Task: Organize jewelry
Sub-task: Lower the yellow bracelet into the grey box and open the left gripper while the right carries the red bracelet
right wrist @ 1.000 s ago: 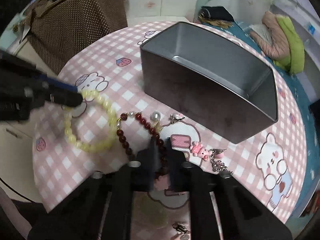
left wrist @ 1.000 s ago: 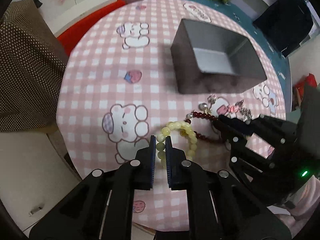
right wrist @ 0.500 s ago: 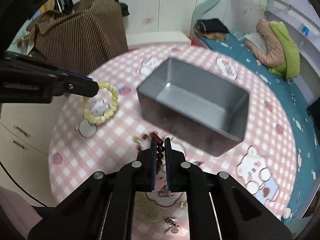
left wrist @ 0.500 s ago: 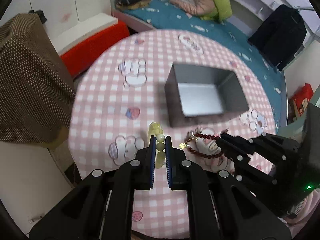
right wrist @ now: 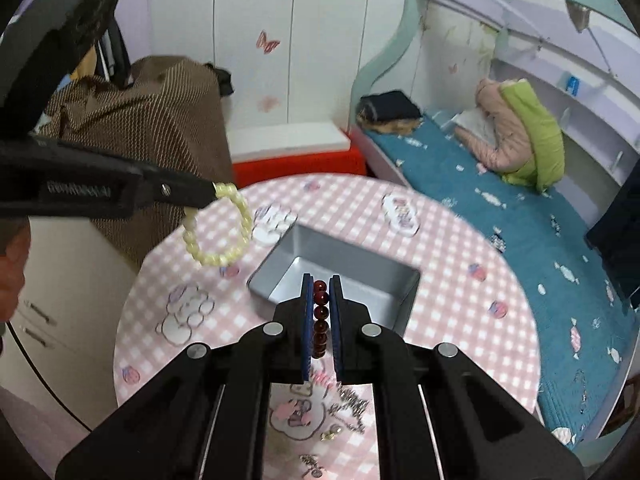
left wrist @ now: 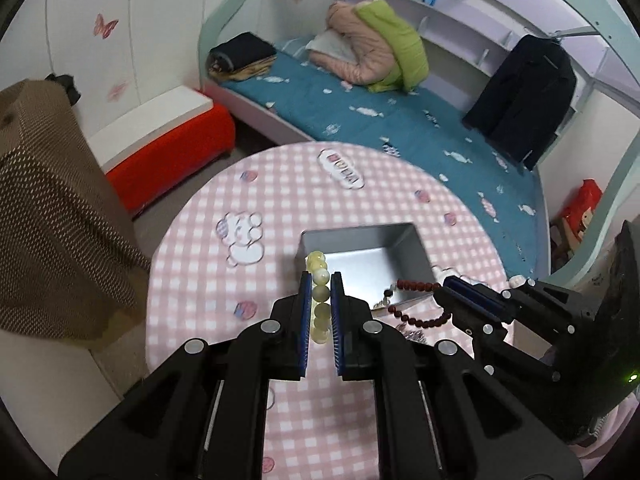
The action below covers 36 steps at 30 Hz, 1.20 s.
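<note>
My left gripper [left wrist: 320,280] is shut on a pale yellow bead bracelet [left wrist: 319,296] and holds it in the air above the table, over the near left corner of the open grey tin box [left wrist: 368,264]. The same bracelet [right wrist: 224,228] hangs as a loop from the left gripper [right wrist: 214,194] in the right wrist view. My right gripper [right wrist: 321,282] is shut on a dark red bead bracelet [right wrist: 320,316], held high above the box [right wrist: 336,280]. The red bracelet [left wrist: 416,300] hangs from the right gripper [left wrist: 444,288] in the left wrist view.
The round table [left wrist: 280,208] has a pink checked cloth with cartoon prints. Small charms and earrings [right wrist: 344,404] lie on it near me. A brown dotted cloth [left wrist: 44,208], a red and white bench [left wrist: 168,148] and a blue bed [left wrist: 380,116] surround the table.
Both grippers have risen well above the table with their bracelets lifted off the cloth. Both now hang nearer the grey box.
</note>
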Each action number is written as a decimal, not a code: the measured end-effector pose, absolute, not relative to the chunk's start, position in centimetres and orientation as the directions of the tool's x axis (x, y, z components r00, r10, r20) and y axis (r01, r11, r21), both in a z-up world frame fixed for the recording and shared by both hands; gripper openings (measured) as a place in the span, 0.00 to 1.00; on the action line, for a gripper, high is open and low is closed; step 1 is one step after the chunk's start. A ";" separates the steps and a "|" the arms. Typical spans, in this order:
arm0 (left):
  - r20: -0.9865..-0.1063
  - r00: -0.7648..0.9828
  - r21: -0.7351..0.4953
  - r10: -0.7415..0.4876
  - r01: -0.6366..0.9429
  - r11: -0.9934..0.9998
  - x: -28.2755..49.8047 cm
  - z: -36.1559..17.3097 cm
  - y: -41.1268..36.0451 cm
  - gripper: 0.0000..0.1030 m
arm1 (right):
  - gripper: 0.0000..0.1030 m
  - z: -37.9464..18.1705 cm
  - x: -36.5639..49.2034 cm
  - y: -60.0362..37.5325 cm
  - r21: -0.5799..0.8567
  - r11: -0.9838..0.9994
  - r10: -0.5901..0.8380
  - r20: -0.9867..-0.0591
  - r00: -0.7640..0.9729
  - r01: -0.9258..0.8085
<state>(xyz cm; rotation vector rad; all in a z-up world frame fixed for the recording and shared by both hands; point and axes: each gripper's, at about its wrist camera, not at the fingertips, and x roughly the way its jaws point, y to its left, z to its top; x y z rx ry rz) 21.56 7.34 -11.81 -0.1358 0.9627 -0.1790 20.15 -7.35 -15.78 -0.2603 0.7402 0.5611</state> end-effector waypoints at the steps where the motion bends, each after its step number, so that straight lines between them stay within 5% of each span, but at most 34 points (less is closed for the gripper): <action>1: -0.799 0.559 -0.200 -0.221 0.099 0.975 21.6 -11.7 7.2 0.09 | 0.06 -15.5 20.2 -7.5 -0.027 0.824 0.391 -0.695 0.604 -0.566; 15: -0.803 0.502 -0.257 -0.322 0.196 0.946 26.0 -14.4 3.5 0.09 | 0.07 -16.0 22.9 -8.8 -0.034 0.874 0.325 -0.701 0.635 -0.484; 20: -0.852 0.462 -0.193 -0.246 0.160 0.968 27.6 -16.4 2.9 0.11 | 0.07 -16.3 23.8 -9.3 -0.026 0.888 0.307 -0.710 0.633 -0.460; 21: -0.859 0.452 -0.187 -0.239 0.158 0.970 27.6 -16.6 3.0 0.13 | 0.07 -16.3 23.9 -9.4 -0.027 0.888 0.305 -0.711 0.634 -0.458; 23: -0.862 0.456 -0.171 -0.222 0.150 0.974 27.5 -16.8 3.4 0.40 | 0.07 -16.3 24.0 -9.3 -0.025 0.889 0.305 -0.711 0.634 -0.457; 24: -0.862 0.461 -0.163 -0.214 0.147 0.976 27.4 -16.8 3.6 0.44 | 0.07 -16.2 24.0 -9.3 -0.023 0.889 0.306 -0.712 0.631 -0.458; 36: -0.868 0.472 -0.123 -0.155 0.098 0.988 26.1 -16.4 5.9 0.44 | 0.07 -16.7 24.7 -7.0 0.025 0.853 0.372 -0.729 0.574 -0.521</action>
